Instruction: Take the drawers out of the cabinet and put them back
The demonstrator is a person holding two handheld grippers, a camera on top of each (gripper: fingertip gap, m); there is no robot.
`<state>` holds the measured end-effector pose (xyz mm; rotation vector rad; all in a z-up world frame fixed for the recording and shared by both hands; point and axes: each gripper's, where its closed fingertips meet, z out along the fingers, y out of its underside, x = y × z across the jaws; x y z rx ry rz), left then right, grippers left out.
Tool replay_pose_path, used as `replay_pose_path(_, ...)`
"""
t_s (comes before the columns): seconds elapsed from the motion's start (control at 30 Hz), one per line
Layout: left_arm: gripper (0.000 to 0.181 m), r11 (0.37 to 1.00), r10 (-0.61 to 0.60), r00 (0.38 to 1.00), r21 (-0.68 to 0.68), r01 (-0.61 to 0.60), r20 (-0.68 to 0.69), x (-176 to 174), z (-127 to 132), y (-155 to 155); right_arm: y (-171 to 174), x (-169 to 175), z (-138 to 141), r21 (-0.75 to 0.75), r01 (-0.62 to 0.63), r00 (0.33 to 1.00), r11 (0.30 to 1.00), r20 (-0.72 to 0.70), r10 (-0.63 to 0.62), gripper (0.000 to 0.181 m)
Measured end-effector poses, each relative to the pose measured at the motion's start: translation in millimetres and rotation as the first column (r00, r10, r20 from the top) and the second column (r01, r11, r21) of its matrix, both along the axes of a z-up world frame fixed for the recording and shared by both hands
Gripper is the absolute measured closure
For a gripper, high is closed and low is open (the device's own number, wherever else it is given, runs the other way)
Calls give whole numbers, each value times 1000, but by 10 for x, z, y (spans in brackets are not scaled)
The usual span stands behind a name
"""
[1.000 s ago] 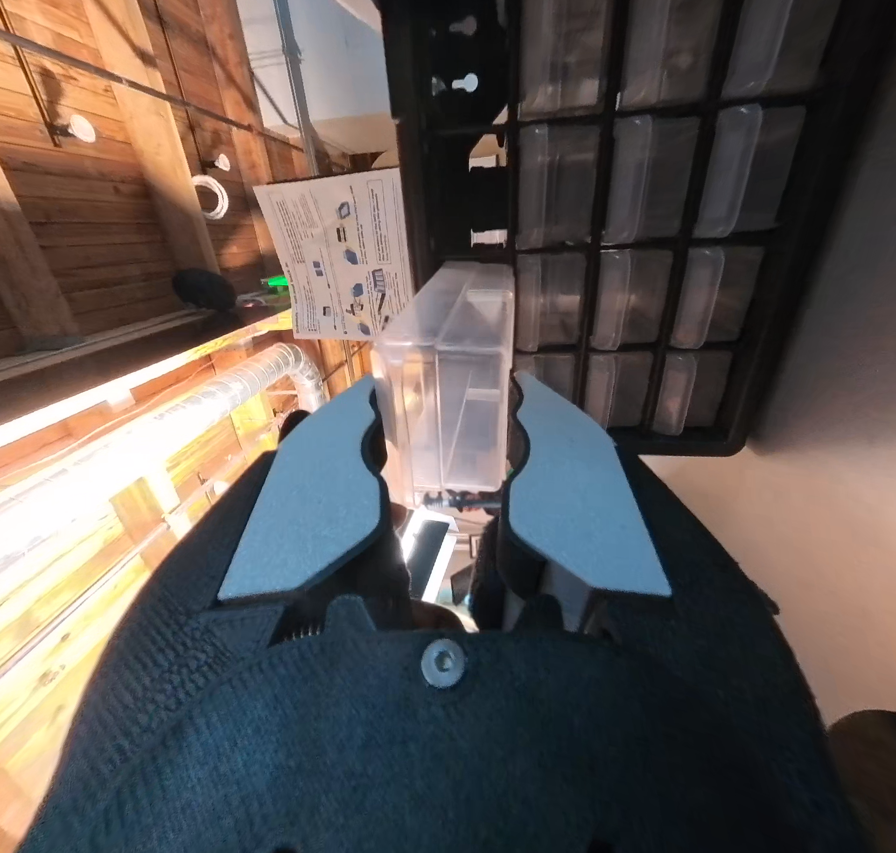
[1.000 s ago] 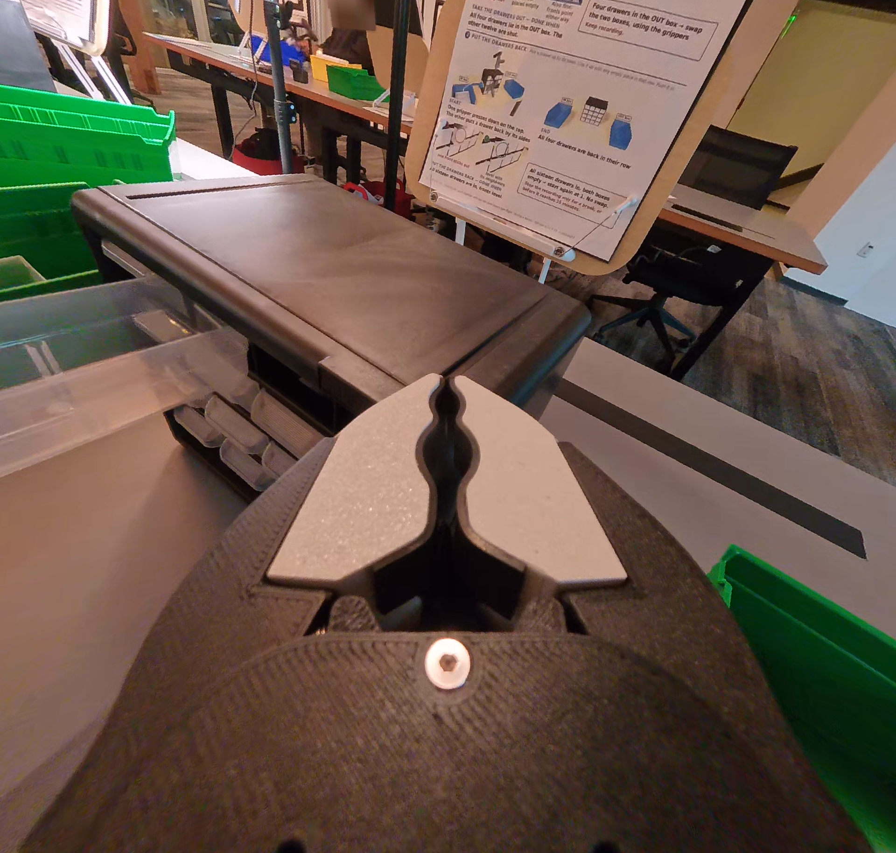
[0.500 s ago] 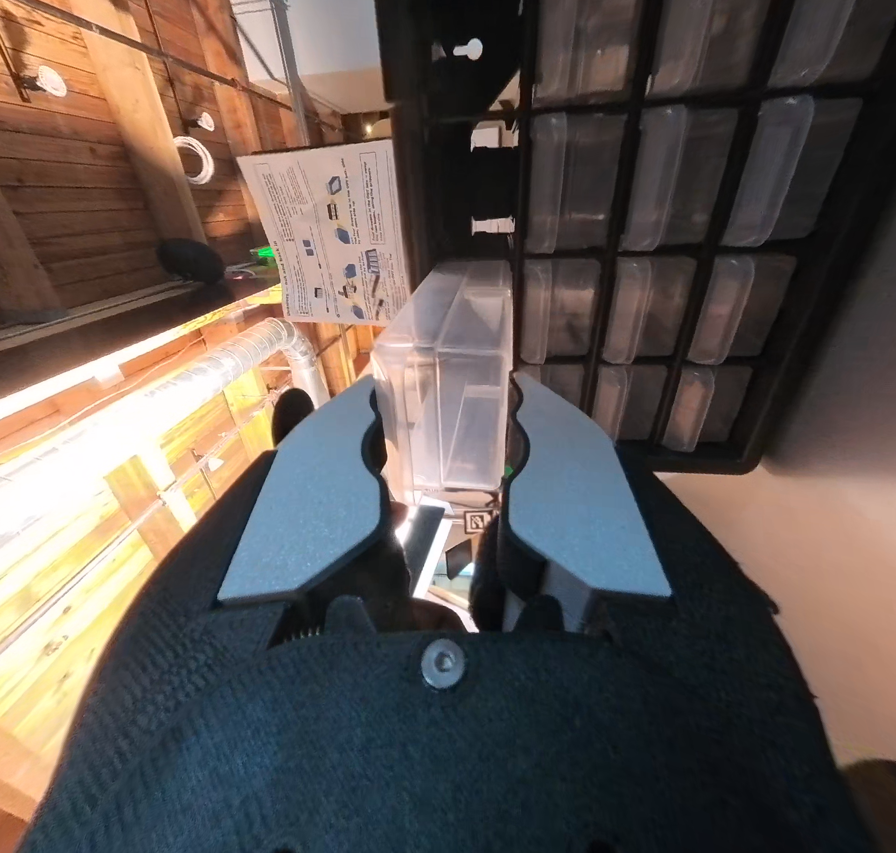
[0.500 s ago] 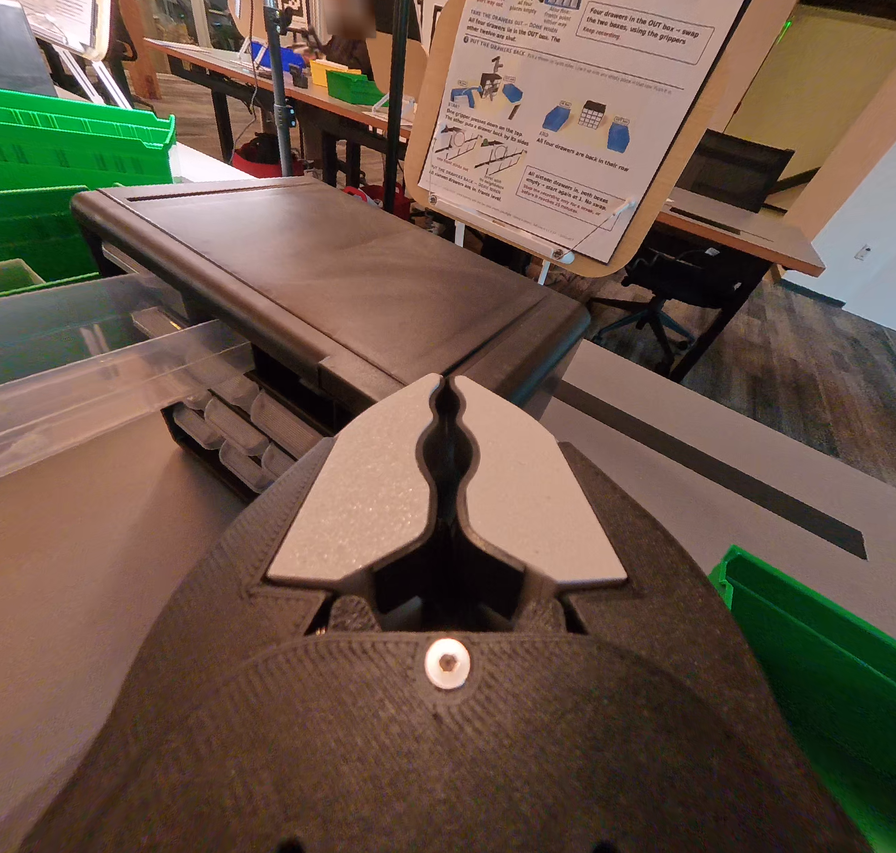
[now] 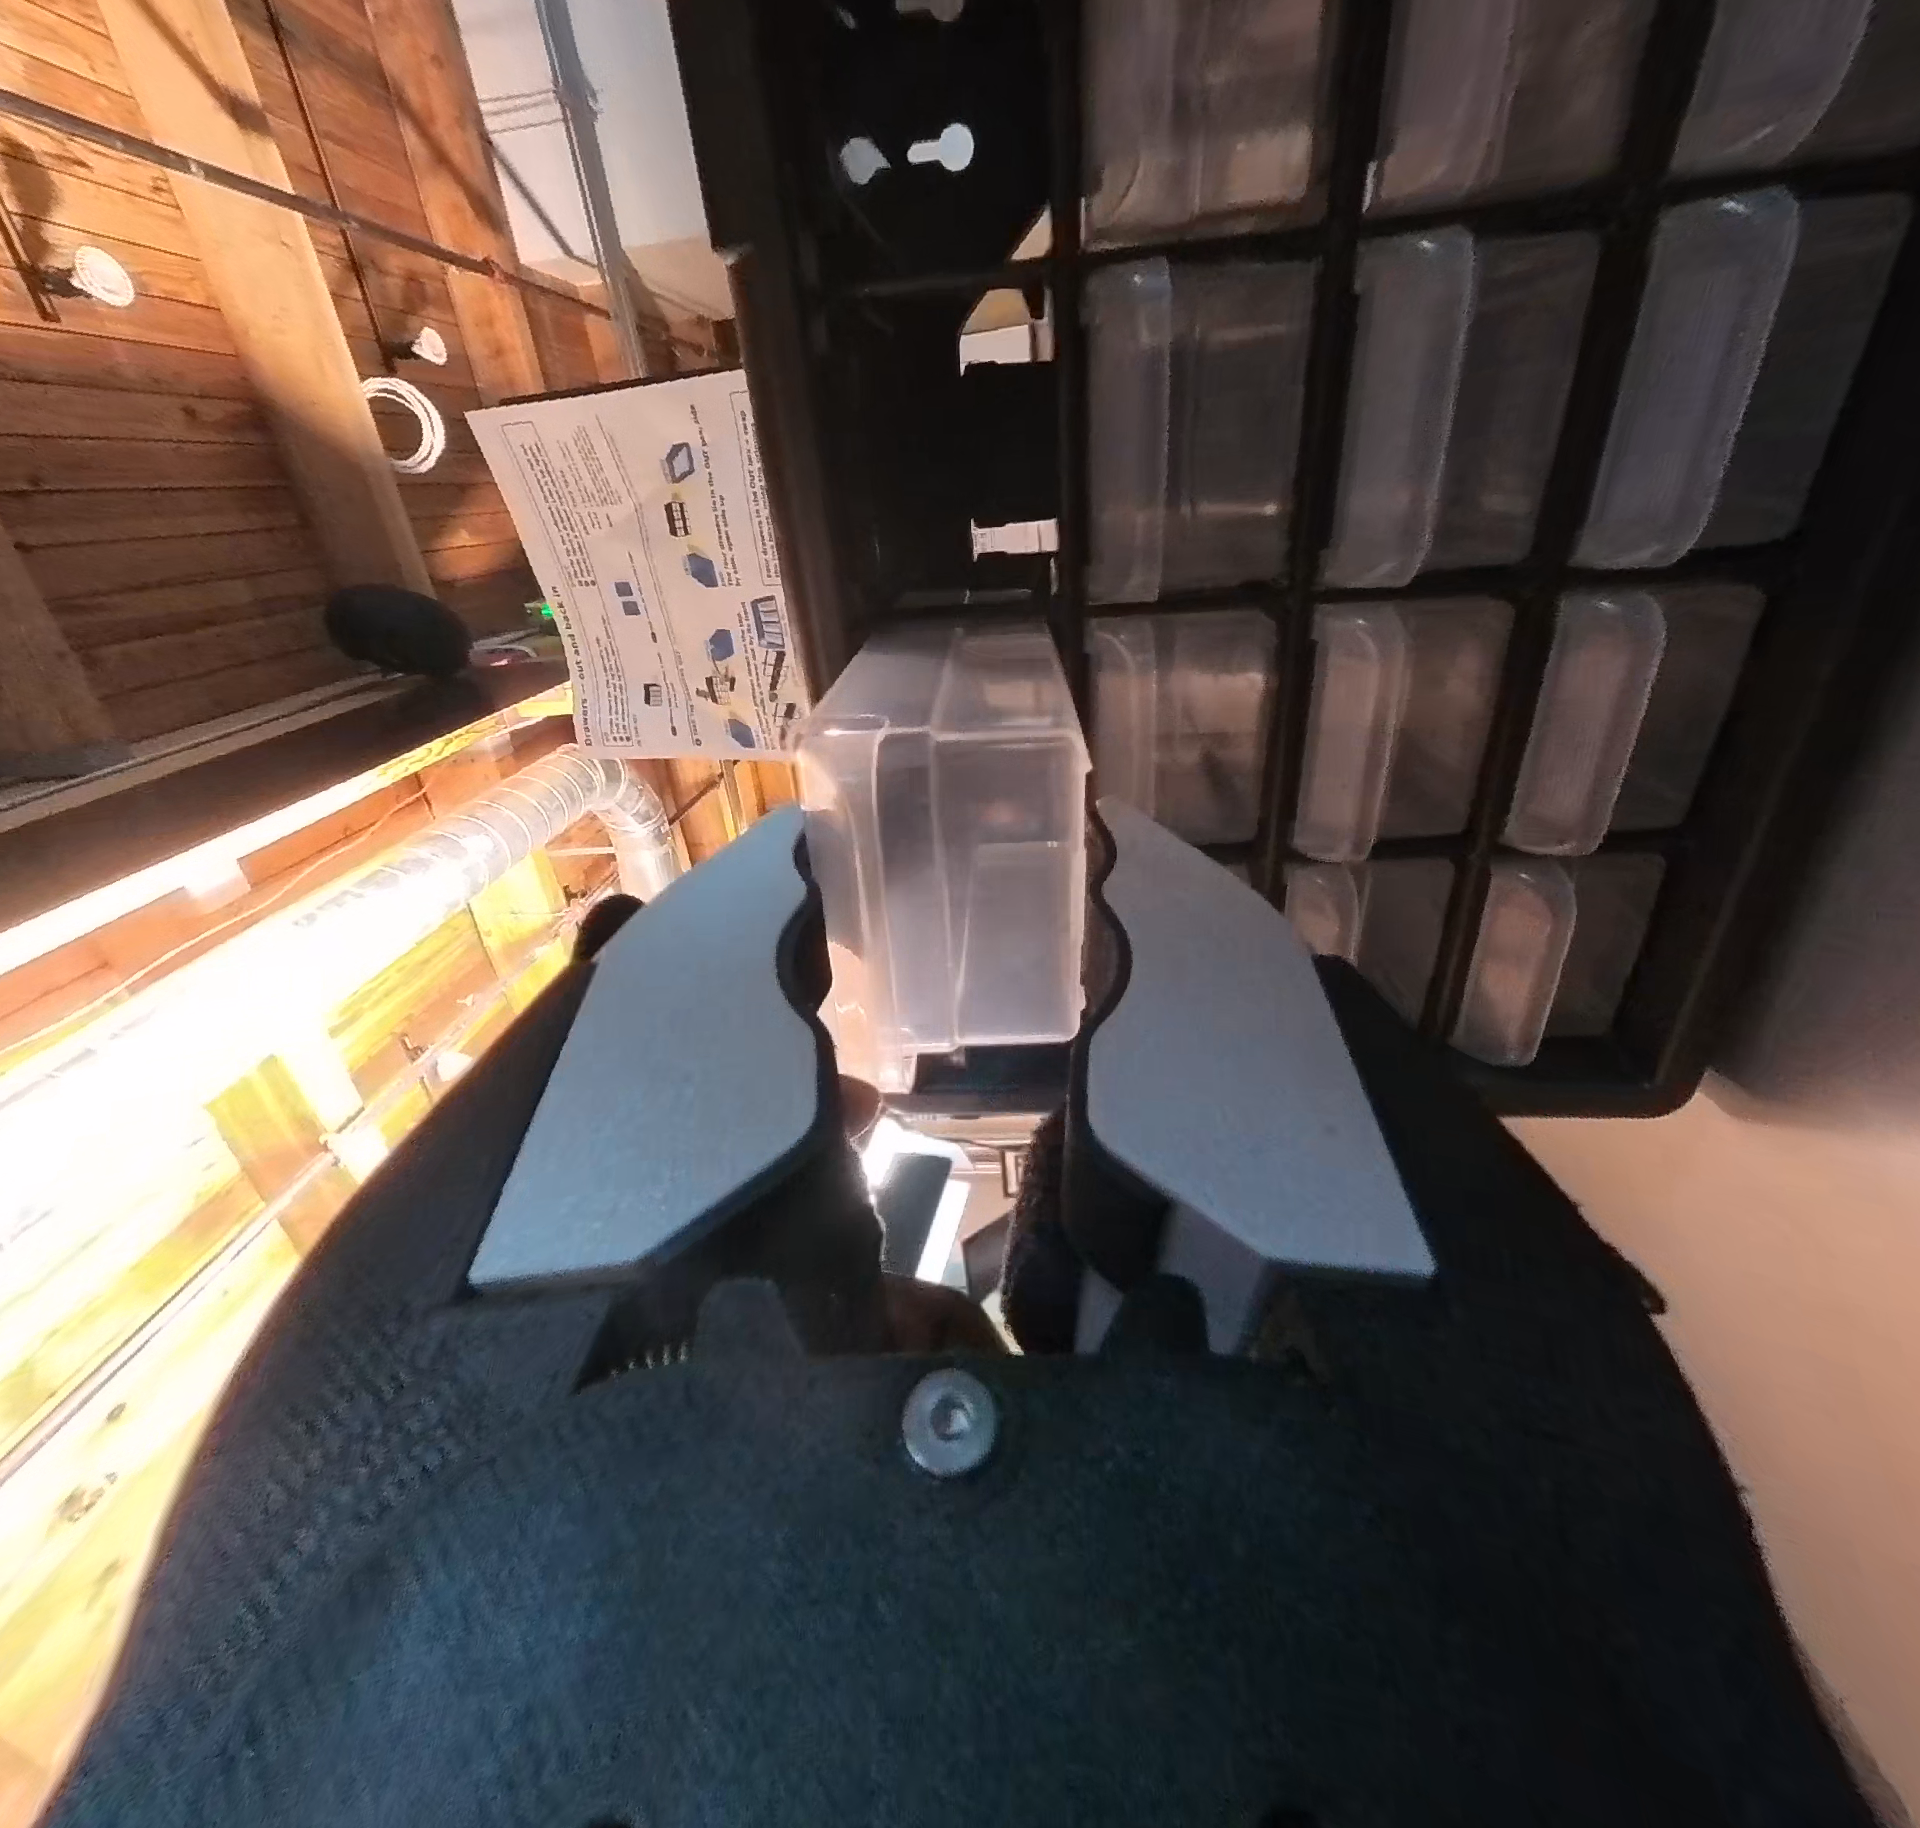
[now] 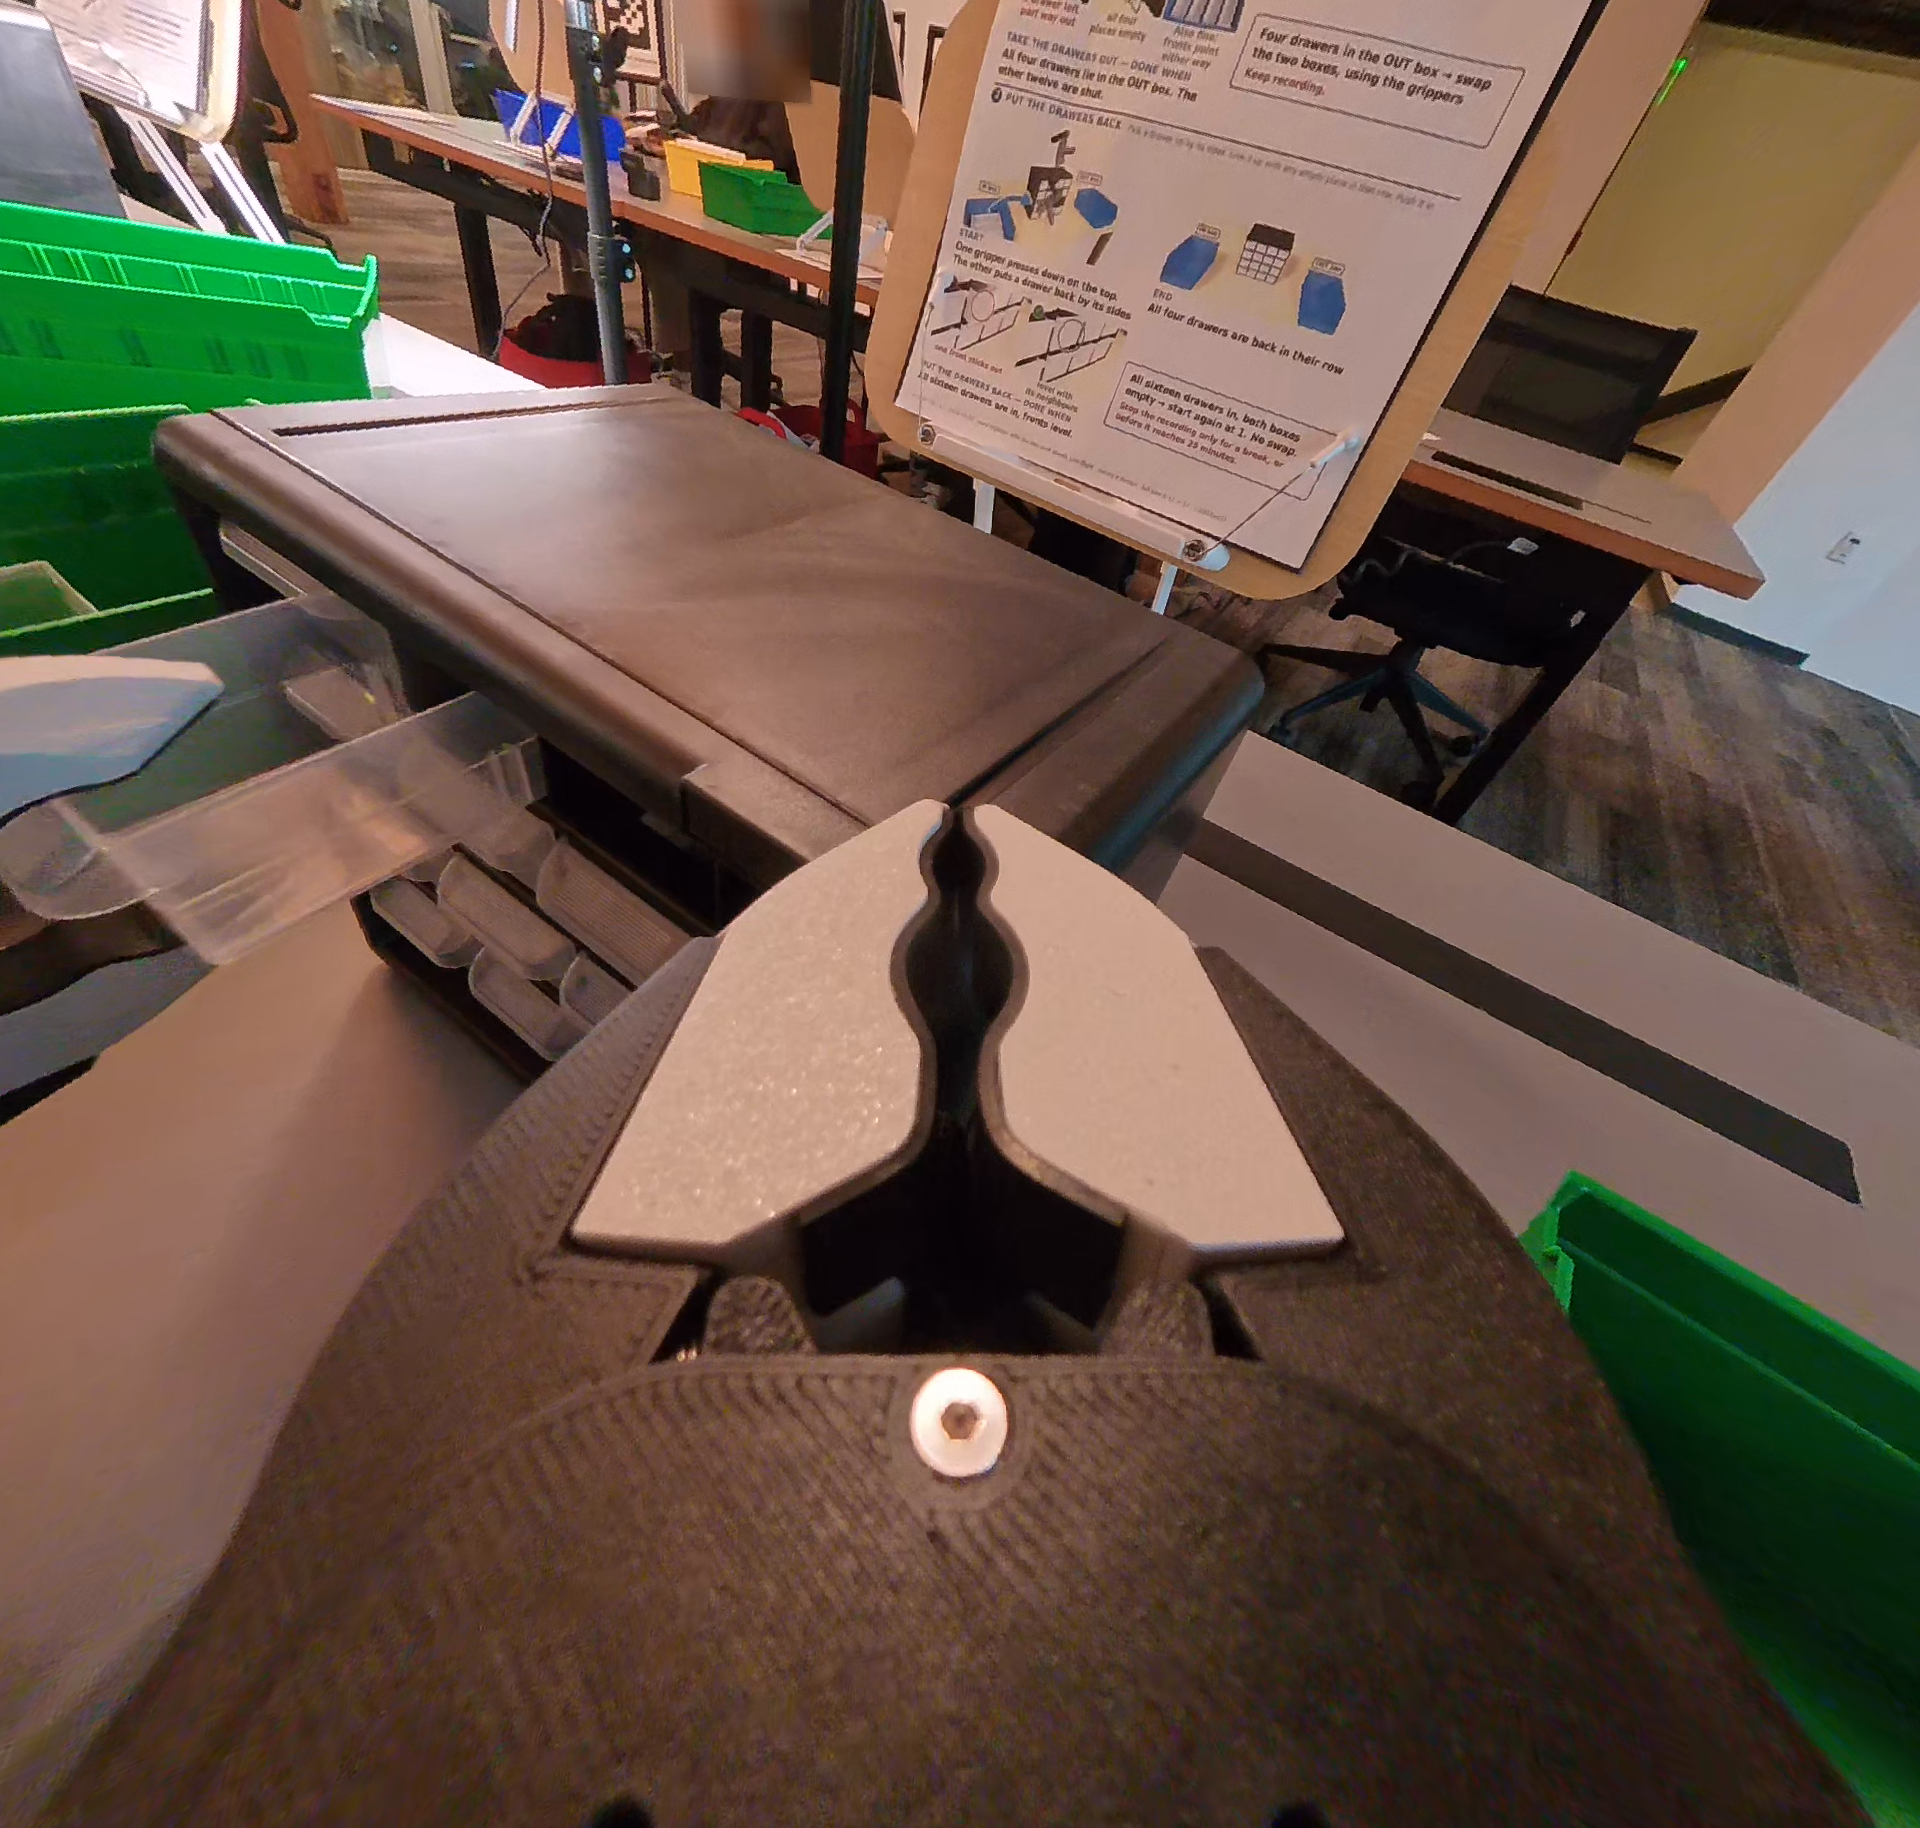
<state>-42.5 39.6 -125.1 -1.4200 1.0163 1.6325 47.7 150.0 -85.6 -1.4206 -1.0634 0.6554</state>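
Note:
The black cabinet (image 5: 914, 428) holds several clear drawers, with empty slots in its top row. My left gripper (image 5: 951, 822) is shut on a clear drawer (image 5: 987, 739) by its sides. The drawer's far end sits inside a top-row slot and its front sticks out. In the right wrist view the same drawer (image 6: 291, 822) juts from under the cabinet top (image 6: 727, 573), with a finger of the left gripper (image 6: 94, 718) at its side. My right gripper (image 6: 961, 817) is shut and empty, its tips at the front right corner of the cabinet top.
A green bin (image 6: 156, 324) stands left of the cabinet, and another green bin (image 6: 1714, 1415) lies at the right on the grey table (image 6: 1455, 947). An instruction board (image 6: 1195, 220) stands behind the cabinet. Desks and a chair are farther back.
My left gripper has moved toward the cabinet and the clear drawer has slid deeper into its top-row slot. The left gripper's finger has come into the right wrist view. The right gripper has stayed put.

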Motion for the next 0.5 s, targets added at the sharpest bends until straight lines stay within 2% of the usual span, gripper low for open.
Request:
replay_pose_path(0.23,135,1000,-18,999,11,18,29,-144,-27,144,0,1,0,2,0,1000,1000,-2,0,181)
replay_pose_path(0.33,121,997,-74,990,16,72,117,-69,-95,32,0,0,-1,5,-2,1000,1000,-2,2,181)
replay_pose_path(0.47,113,983,-179,954,71,167,240,121,-69,-190,0,-1,0,5,-3,1000,1000,-11,3,181)
replay_pose_path(0.5,123,980,-194,951,95,176,241,145,-28,-228,0,-1,0,5,-1,1000,1000,-13,1,181)
